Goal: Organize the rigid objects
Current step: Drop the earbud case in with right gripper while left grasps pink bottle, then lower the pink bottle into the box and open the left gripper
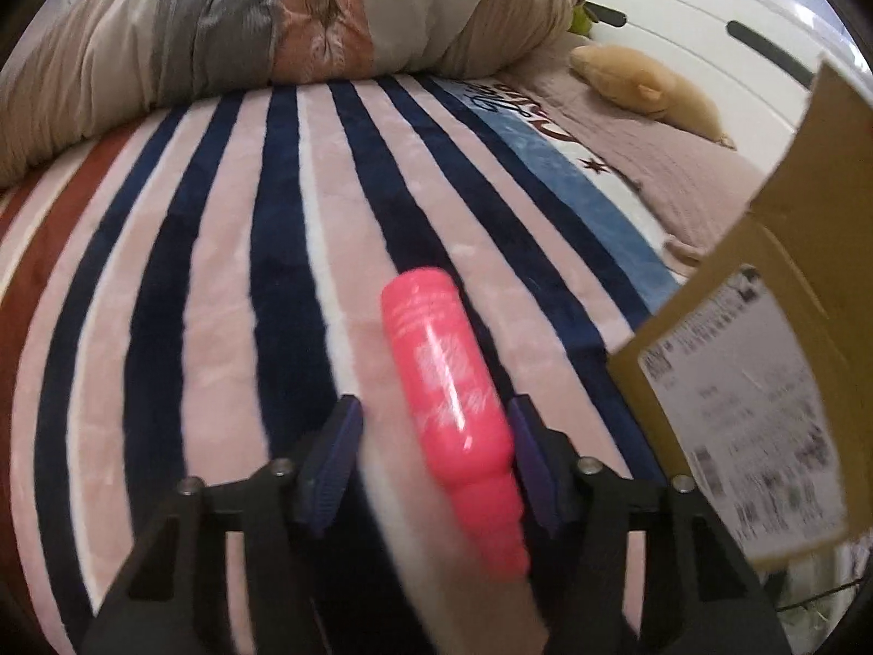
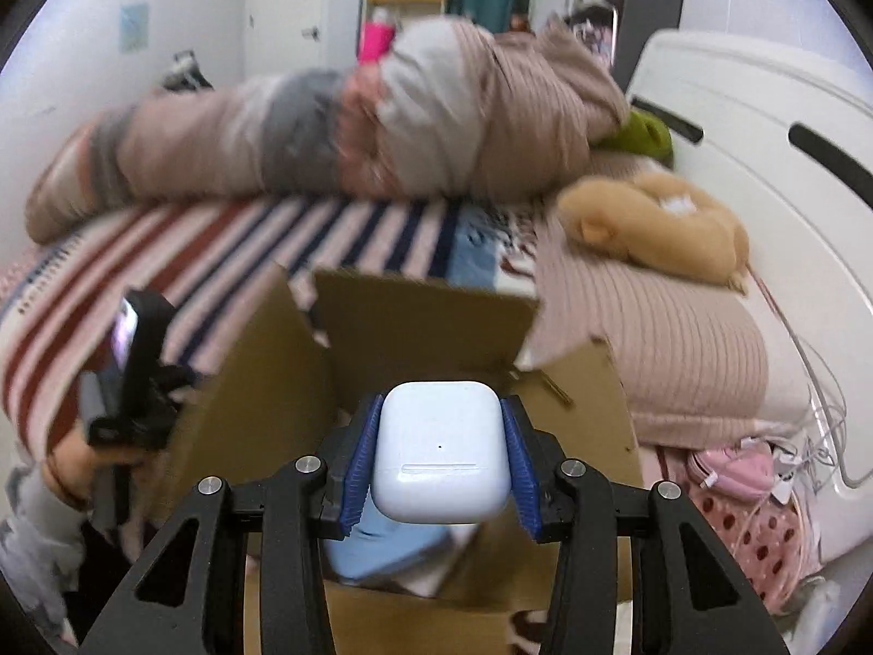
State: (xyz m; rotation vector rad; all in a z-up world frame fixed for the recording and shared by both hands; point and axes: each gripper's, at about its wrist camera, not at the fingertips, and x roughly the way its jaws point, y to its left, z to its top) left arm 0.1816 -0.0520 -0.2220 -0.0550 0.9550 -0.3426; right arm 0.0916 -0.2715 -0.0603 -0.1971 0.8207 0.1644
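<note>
In the left wrist view a pink plastic bottle (image 1: 447, 376) lies on the striped blanket (image 1: 218, 273), its capped end toward the camera. My left gripper (image 1: 436, 426) is open, and the bottle lies between the fingers, close to the right one. In the right wrist view my right gripper (image 2: 442, 456) is shut on a white earbud case (image 2: 441, 464), held above the open cardboard box (image 2: 425, 322). A light blue flat object (image 2: 382, 551) lies inside the box. The left gripper's body (image 2: 136, 371) shows at the left of that view.
The cardboard box (image 1: 764, 382) with a shipping label stands at the right in the left wrist view. A rolled duvet (image 1: 273, 27) lies across the bed's far side. A tan plush toy (image 2: 655, 229) rests on a beige pillow. A pink pouch and cables (image 2: 731, 469) lie at the right.
</note>
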